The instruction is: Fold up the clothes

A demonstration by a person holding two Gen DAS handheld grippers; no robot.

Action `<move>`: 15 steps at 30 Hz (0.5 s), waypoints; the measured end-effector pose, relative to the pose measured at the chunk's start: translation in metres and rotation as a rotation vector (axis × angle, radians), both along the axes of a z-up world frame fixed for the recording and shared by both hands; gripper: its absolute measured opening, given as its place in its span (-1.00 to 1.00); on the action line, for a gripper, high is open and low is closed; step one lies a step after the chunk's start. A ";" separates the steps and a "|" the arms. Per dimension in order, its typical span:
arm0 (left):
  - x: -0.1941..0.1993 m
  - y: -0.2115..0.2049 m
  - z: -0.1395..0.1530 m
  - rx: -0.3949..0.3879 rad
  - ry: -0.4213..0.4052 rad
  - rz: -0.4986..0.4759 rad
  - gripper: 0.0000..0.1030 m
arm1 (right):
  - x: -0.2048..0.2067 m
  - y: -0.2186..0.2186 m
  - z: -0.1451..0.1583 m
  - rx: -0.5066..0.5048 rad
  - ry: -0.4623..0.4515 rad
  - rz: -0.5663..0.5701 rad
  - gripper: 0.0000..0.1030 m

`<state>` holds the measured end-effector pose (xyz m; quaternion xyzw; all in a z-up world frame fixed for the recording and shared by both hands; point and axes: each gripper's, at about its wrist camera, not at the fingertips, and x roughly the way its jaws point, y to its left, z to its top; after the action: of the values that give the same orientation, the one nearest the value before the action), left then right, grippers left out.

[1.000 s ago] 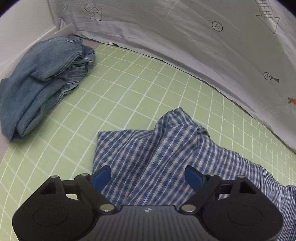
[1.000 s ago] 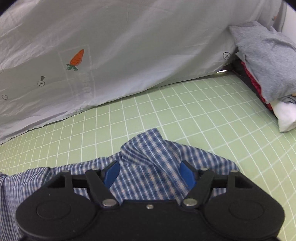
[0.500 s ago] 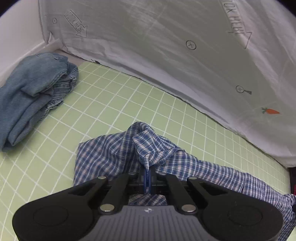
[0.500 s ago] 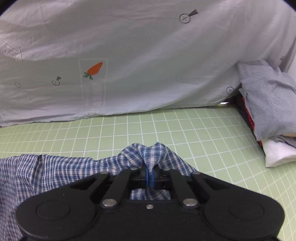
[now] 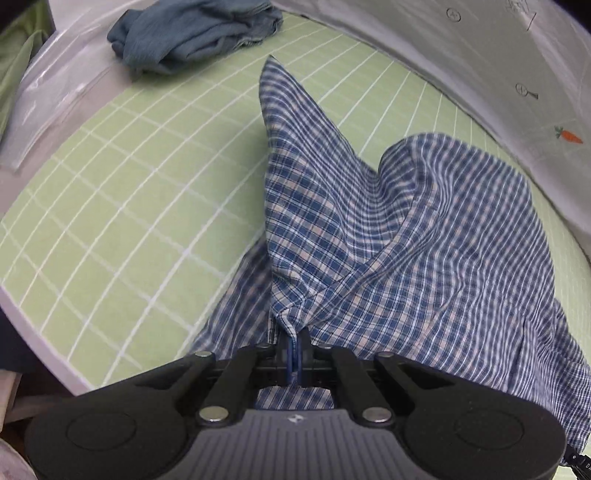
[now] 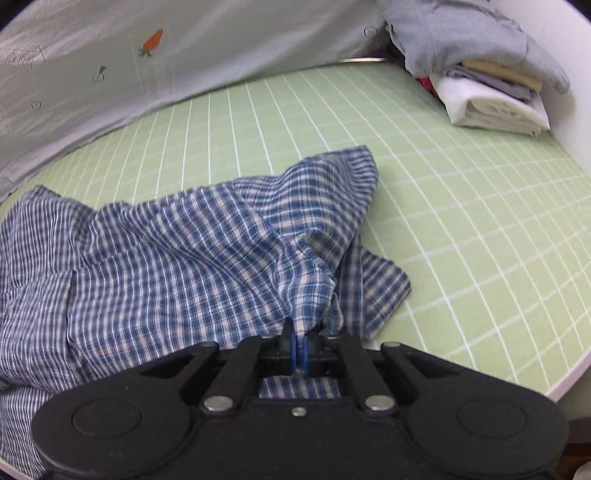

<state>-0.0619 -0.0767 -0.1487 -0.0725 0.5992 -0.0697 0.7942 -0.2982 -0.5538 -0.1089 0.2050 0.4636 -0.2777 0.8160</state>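
Note:
A blue plaid shirt lies rumpled on the green grid mat. In the left wrist view my left gripper is shut on a pinched fold of the shirt, which stretches away from the blue pads to a pointed corner. In the right wrist view the same plaid shirt spreads to the left, and my right gripper is shut on another bunched fold near its right edge. Both grippers sit close to the near edge of the mat.
A crumpled blue denim garment lies at the far left of the mat. A stack of folded clothes, grey on top and white below, sits at the far right. A grey sheet with a carrot print hangs along the back.
Both grippers closed on folds of the plaid shirt, then pulled it back toward the near edge of the mat. The shirt now stretches out long in front of them.

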 end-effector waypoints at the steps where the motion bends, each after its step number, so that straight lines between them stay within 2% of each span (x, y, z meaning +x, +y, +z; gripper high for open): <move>1: -0.005 0.000 -0.001 0.010 0.005 -0.009 -0.87 | -0.004 0.005 -0.003 0.006 0.014 0.010 -0.91; 3: -0.011 0.000 0.000 0.024 0.000 -0.028 -0.86 | -0.010 0.011 -0.003 0.000 0.015 0.021 -0.89; 5: -0.012 -0.002 0.005 0.035 -0.014 -0.047 -0.64 | -0.010 0.012 0.002 -0.010 -0.003 0.017 -0.82; 10: -0.011 -0.011 0.029 0.074 -0.099 -0.097 0.33 | -0.008 0.016 0.023 -0.059 -0.078 -0.007 -0.33; 11: -0.010 -0.014 0.035 0.080 -0.118 -0.108 0.39 | -0.006 0.019 0.028 -0.081 -0.093 -0.011 -0.28; 13: -0.009 -0.019 0.045 0.088 -0.151 -0.127 0.51 | -0.003 0.022 0.038 -0.124 -0.131 -0.021 0.05; 15: -0.005 -0.024 0.052 0.093 -0.179 -0.145 0.58 | 0.000 0.026 0.048 -0.165 -0.168 -0.025 0.27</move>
<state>-0.0667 -0.1009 -0.0968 0.0145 0.5321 -0.1054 0.8400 -0.2983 -0.5274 -0.0608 0.1654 0.3668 -0.3069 0.8625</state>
